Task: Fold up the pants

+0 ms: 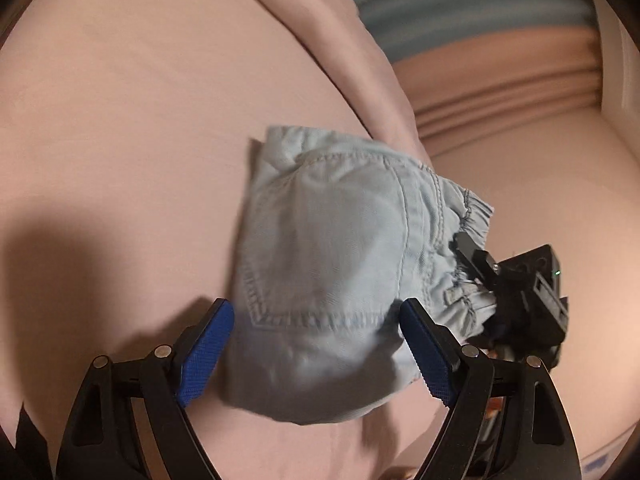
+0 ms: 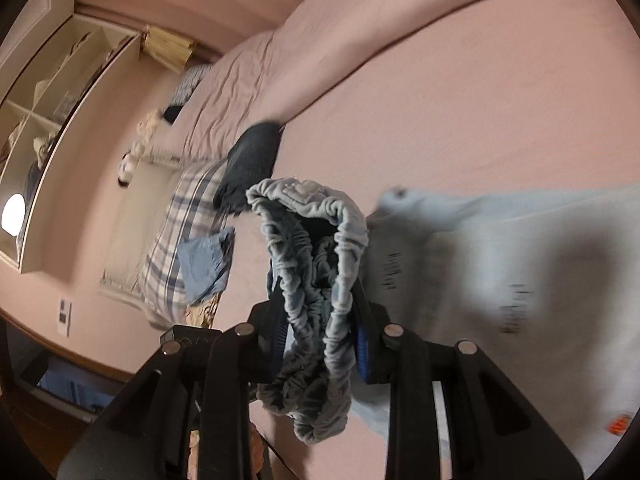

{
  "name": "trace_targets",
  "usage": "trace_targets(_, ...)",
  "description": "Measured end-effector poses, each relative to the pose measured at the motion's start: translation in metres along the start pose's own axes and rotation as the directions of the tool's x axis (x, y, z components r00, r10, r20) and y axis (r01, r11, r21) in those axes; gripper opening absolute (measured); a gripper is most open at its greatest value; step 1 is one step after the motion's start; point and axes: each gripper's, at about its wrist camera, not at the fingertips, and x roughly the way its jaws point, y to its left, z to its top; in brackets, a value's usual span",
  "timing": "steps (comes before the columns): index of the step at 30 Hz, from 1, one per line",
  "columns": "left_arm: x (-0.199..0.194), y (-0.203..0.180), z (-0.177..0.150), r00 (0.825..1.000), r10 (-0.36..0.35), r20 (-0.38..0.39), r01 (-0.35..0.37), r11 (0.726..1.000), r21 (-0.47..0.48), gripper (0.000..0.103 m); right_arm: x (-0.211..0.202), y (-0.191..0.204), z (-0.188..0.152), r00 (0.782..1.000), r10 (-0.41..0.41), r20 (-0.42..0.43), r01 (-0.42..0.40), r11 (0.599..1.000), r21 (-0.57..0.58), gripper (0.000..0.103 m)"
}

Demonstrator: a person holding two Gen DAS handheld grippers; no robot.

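Note:
Light blue pants (image 1: 328, 248) lie folded in a small bundle on the pink bed sheet (image 1: 120, 140), back pocket up. My left gripper (image 1: 316, 306) is open just above the bundle's near end, one blue pad (image 1: 208, 348) on each side, neither pressing the cloth. My right gripper (image 1: 520, 292) comes in from the right and is shut on the gathered elastic waistband (image 1: 464, 232). In the right wrist view, the waistband (image 2: 316, 240) is bunched between the fingers of the right gripper (image 2: 316, 288). The rest of the pants (image 2: 500, 280) spreads to the right, blurred.
A dark garment (image 2: 252, 160), a plaid cloth (image 2: 188, 232) and a blue cloth (image 2: 204, 264) lie at the bed's left edge. Beyond them are a pink wall and a white shelf unit (image 2: 52, 120). A pink duvet fold (image 1: 360, 60) runs along the far side.

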Motion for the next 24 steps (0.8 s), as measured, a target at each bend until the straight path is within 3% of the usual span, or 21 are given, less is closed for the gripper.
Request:
trace_targets(6, 0.028, -0.039, -0.002, 0.993, 0.11, -0.036, -0.105, 0.987, 0.119, 0.084, -0.063, -0.032, -0.001, 0.996, -0.076, 0.054, 0.074, 0.997, 0.031, 0.028)
trace_targets(10, 0.04, -0.045, 0.004, 0.992, 0.114, -0.059, -0.106, 0.987, 0.121, 0.084, -0.088, -0.078, -0.005, 0.987, -0.154, 0.053, 0.147, 0.982, 0.117, 0.028)
trace_targets(18, 0.05, -0.031, 0.004, 0.982, 0.169, -0.089, -0.156, 0.978, 0.137, 0.084, -0.113, -0.11, -0.012, 0.981, -0.166, 0.097, 0.147, 0.974, 0.171, 0.028)
trace_targets(19, 0.049, -0.031, 0.001, 0.98, 0.174, -0.092, -0.161, 0.978, 0.135, 0.084, -0.11, -0.109, -0.013, 0.98, -0.177, 0.095, 0.159, 0.972, 0.171, 0.03)
trace_targets(21, 0.054, -0.03, 0.0, 0.978, 0.181, -0.1, -0.168, 0.978, 0.124, 0.084, -0.101, -0.123, -0.013, 0.981, -0.184, 0.066, 0.167, 0.964, 0.206, 0.043)
trace_targets(23, 0.05, -0.026, -0.004, 0.976, 0.189, -0.106, -0.176, 0.977, 0.123, 0.084, -0.095, -0.142, -0.017, 0.976, -0.215, 0.032, 0.2, 0.946, 0.255, 0.045)
trace_targets(24, 0.049, -0.025, -0.006, 0.975, 0.19, -0.11, -0.176, 0.976, 0.126, 0.084, -0.098, -0.147, -0.018, 0.98, -0.194, 0.042, 0.176, 0.945, 0.275, 0.048)
